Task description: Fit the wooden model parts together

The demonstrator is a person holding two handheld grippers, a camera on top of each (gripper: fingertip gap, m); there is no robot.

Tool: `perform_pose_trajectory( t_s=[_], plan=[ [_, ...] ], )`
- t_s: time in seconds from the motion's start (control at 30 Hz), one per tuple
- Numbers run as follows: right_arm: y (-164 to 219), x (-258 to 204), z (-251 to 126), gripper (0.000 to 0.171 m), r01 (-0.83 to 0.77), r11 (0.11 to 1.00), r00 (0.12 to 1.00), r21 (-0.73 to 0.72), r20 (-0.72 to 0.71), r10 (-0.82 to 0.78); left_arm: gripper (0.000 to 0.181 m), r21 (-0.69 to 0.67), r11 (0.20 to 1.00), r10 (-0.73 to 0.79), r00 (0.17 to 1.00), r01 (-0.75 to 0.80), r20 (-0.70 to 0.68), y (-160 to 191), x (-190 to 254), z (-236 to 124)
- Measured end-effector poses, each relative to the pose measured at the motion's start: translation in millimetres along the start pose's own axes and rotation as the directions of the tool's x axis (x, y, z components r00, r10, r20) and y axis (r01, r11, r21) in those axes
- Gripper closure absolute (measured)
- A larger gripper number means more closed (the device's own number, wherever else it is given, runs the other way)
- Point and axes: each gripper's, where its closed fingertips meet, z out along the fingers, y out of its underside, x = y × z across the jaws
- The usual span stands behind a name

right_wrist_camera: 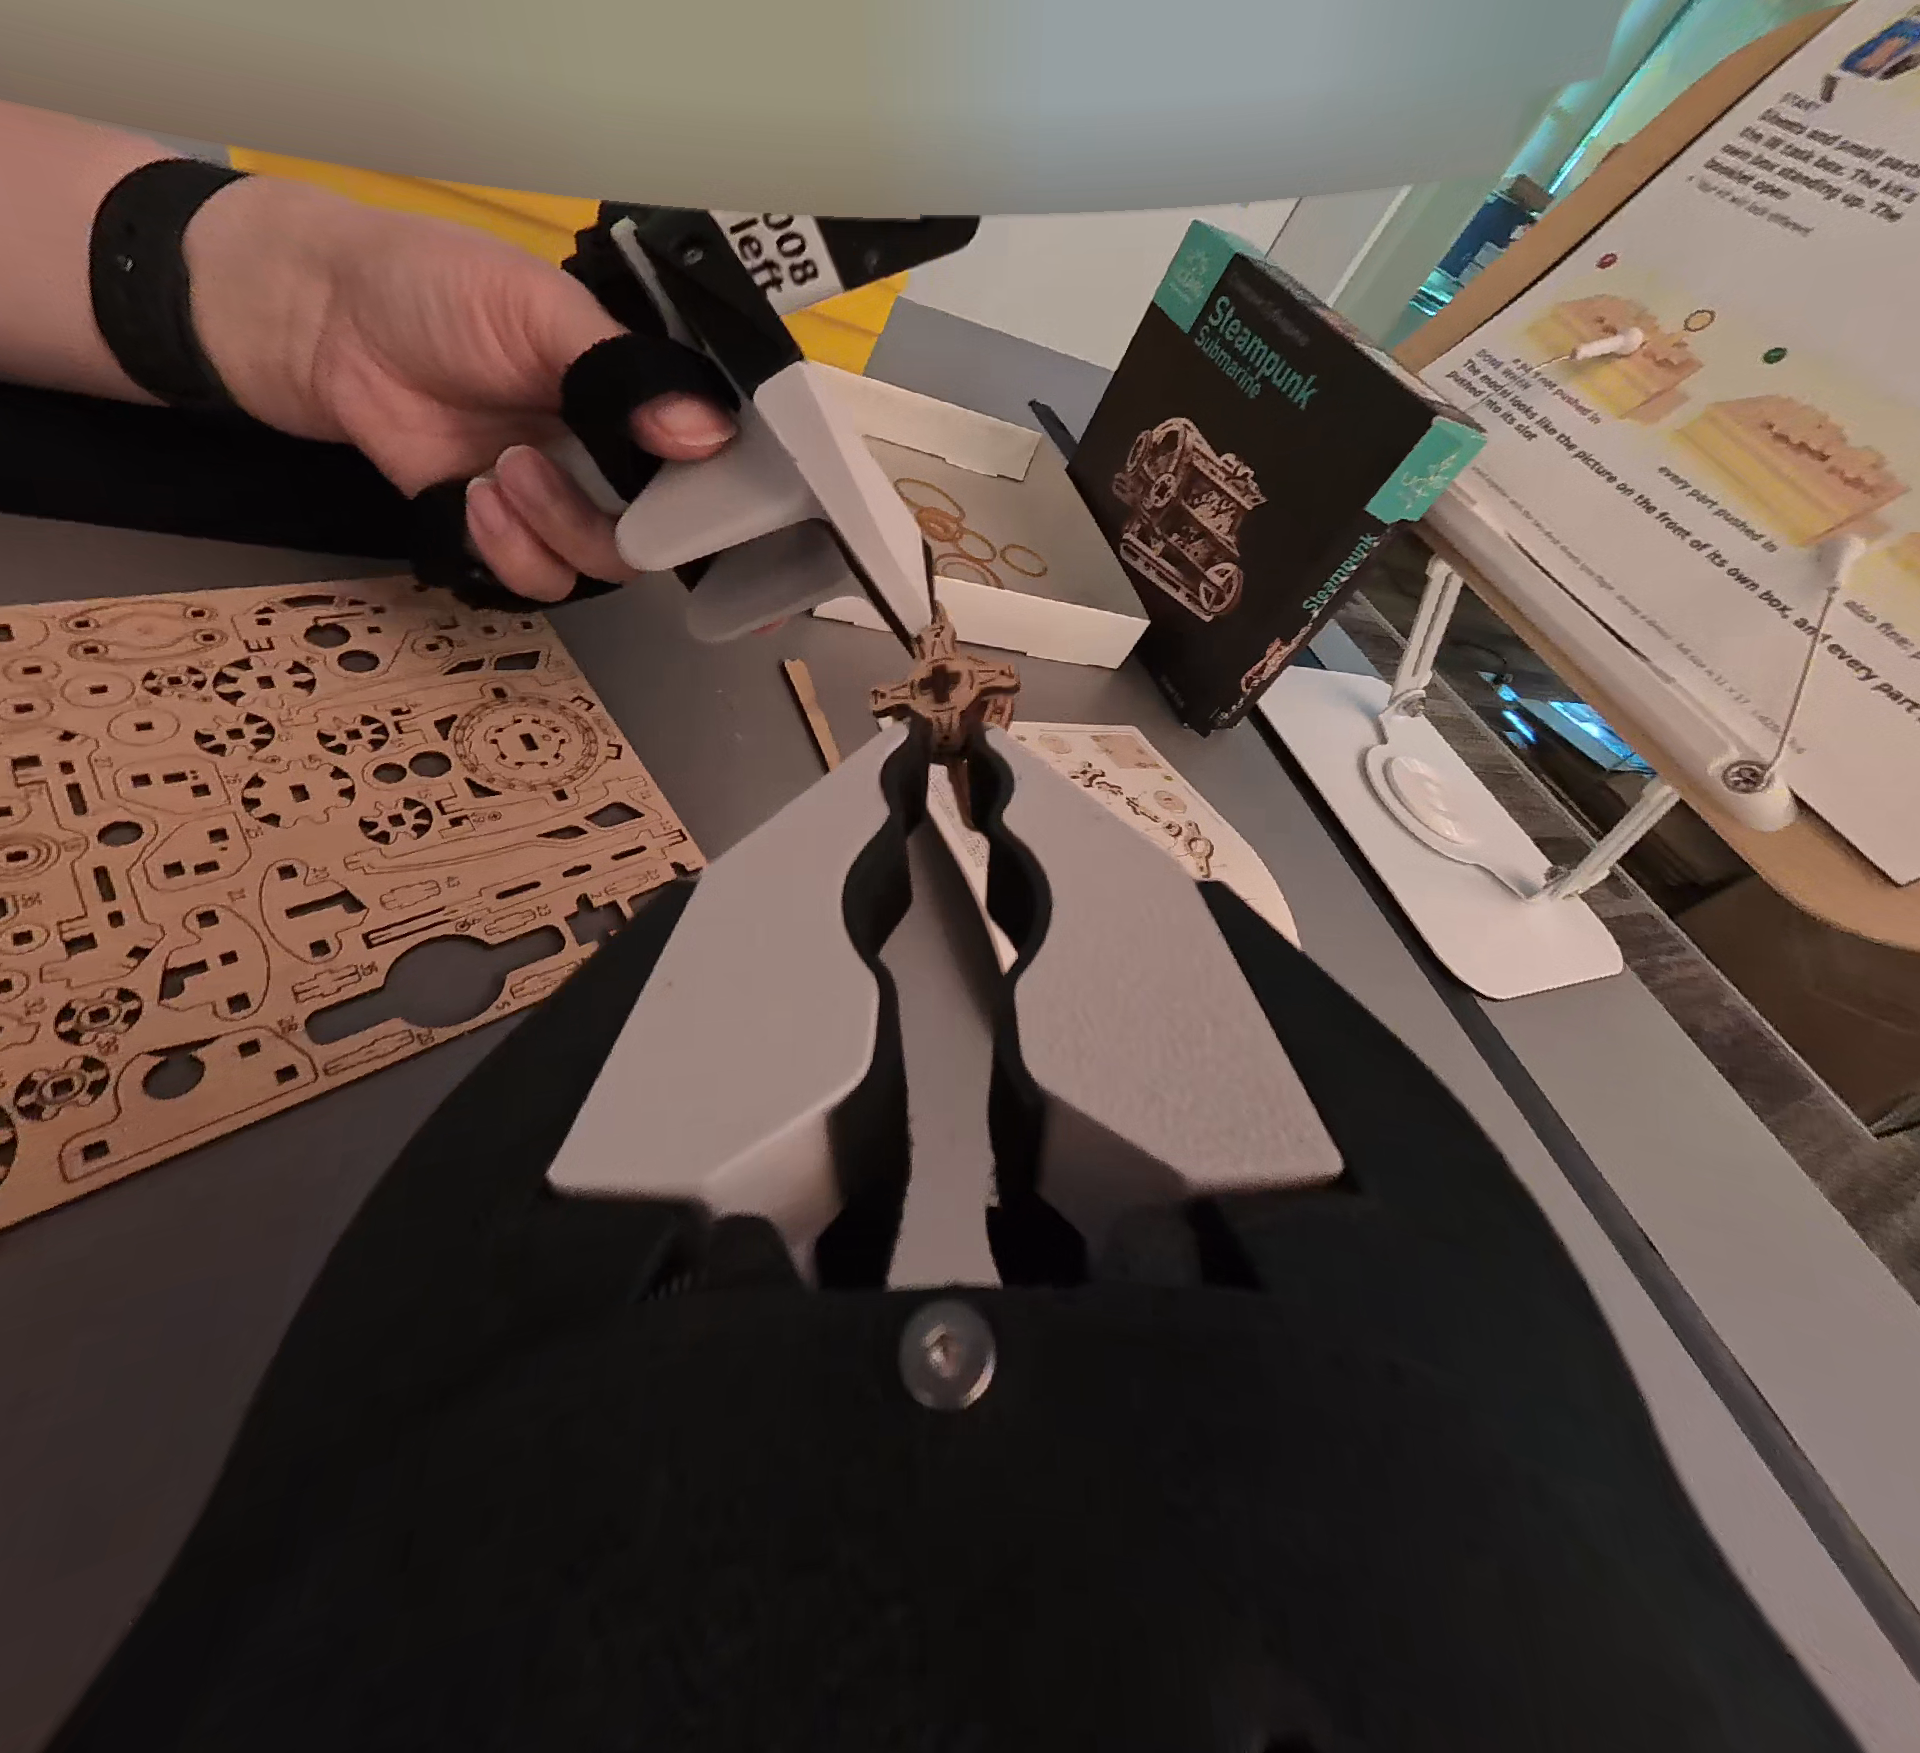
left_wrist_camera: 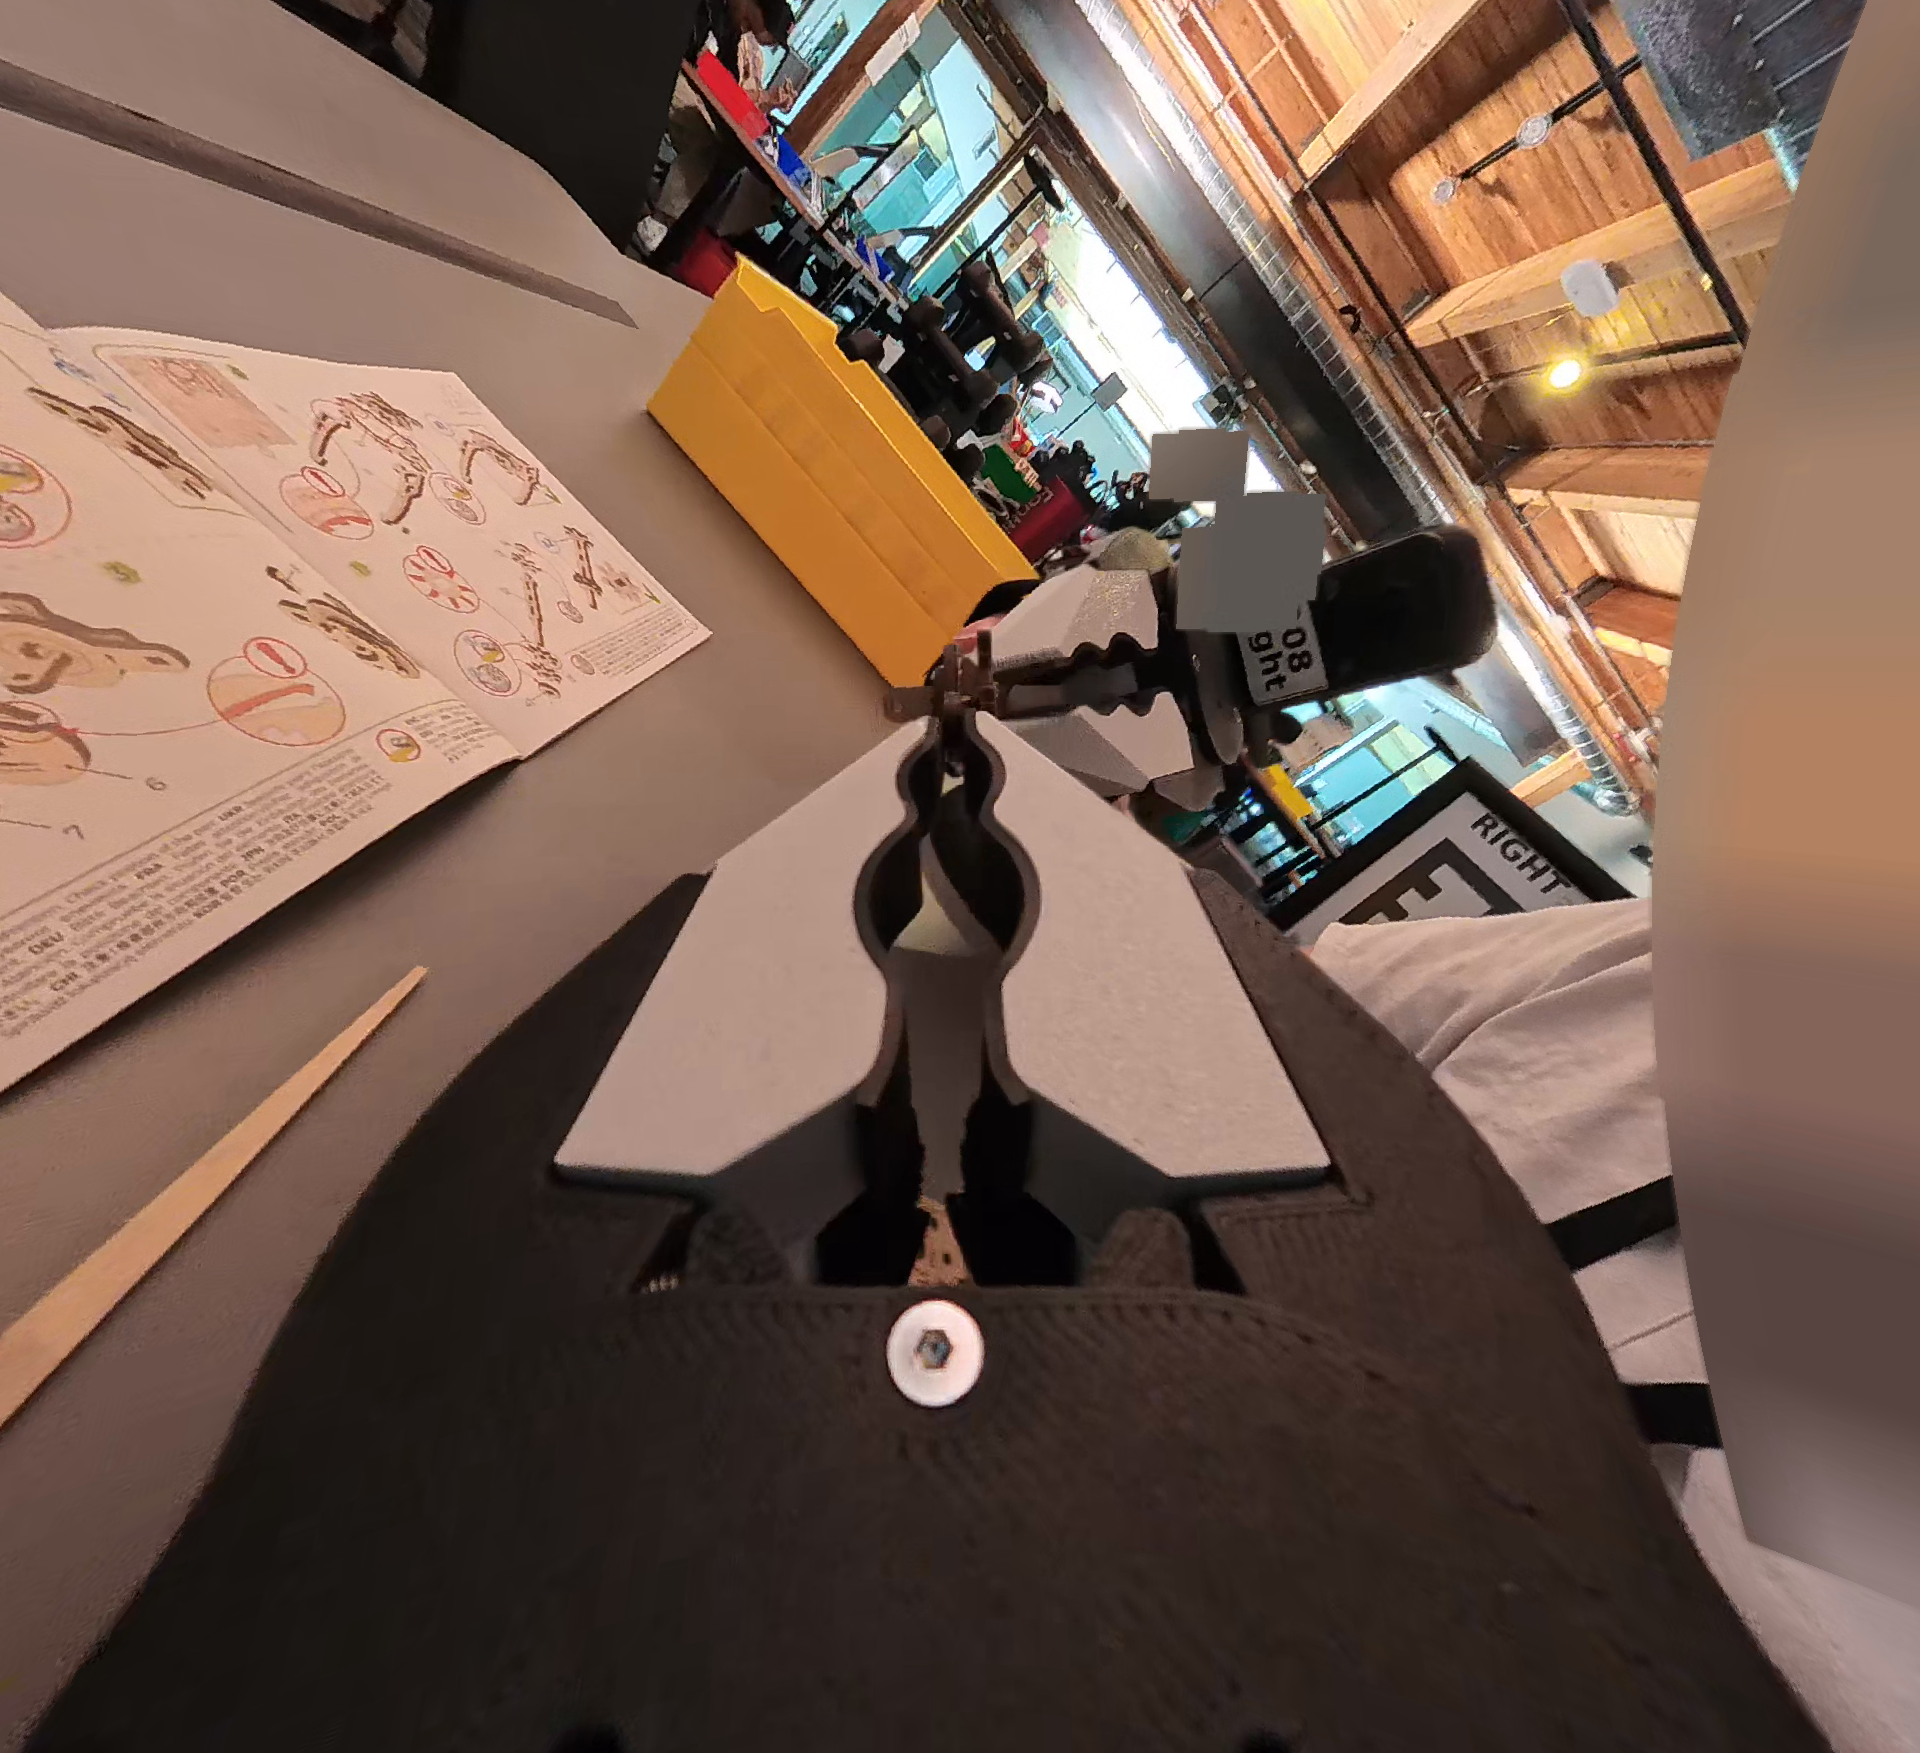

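Note:
A small brown wooden model assembly (right_wrist_camera: 943, 690), shaped like a cross-hubbed gear, is held in the air between both grippers. My right gripper (right_wrist_camera: 940, 753) is shut on its lower part. My left gripper (right_wrist_camera: 921, 614) comes in from the upper left, held by a person's hand (right_wrist_camera: 395, 373), and is shut on a thin piece at the assembly's top. In the left wrist view the assembly (left_wrist_camera: 951, 687) sits just past my left gripper (left_wrist_camera: 940, 745), with my right gripper (left_wrist_camera: 987, 690) clamped on it from the right.
A laser-cut wooden parts sheet (right_wrist_camera: 260, 820) lies on the grey table (right_wrist_camera: 727, 664) at left. An open instruction booklet (left_wrist_camera: 260, 612), a wooden stick (left_wrist_camera: 208, 1173) and a yellow bin (left_wrist_camera: 831, 477) are nearby. A white tray with rubber bands (right_wrist_camera: 987, 550), the kit box (right_wrist_camera: 1268, 498) and a board on a stand (right_wrist_camera: 1714, 456) stand behind. The grippers are tip to tip, or close to it. Between my left fingertips and the wooden stick (left_wrist_camera: 208, 1173) there is roughly 12 cm.

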Motion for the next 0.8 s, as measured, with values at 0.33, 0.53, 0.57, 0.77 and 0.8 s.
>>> perform_pose_trajectory(
  t_s=[0.33,0.53,0.57,0.77,0.8],
  plan=[
    [-3,10,-8,0.165,-0.027,1.0,0.999,0.011,-0.033,0.027,0.165,0.048,0.965,0.259,0.966,-0.26,0.027,-19,9,-9],
    [-10,8,-11,0.165,-0.023,0.999,1.0,0.047,-0.007,0.024,0.16,-0.086,0.746,0.666,0.735,-0.661,0.13,-11,18,-8],
    [-11,6,-12,0.165,-0.024,0.998,1.0,0.051,0.004,0.024,0.16,-0.117,0.697,0.717,0.683,-0.707,0.14,-7,17,-6],
    [-13,3,-11,0.166,-0.046,0.997,0.999,0.061,0.03,0.044,0.153,-0.322,0.392,0.909,0.308,-0.862,0.282,-7,-4,-6],
    [-12,2,-11,0.166,-0.052,0.997,0.998,0.058,0.037,0.05,0.153,-0.339,0.334,0.929,0.247,-0.879,0.274,-6,-2,-6]
  ],
)
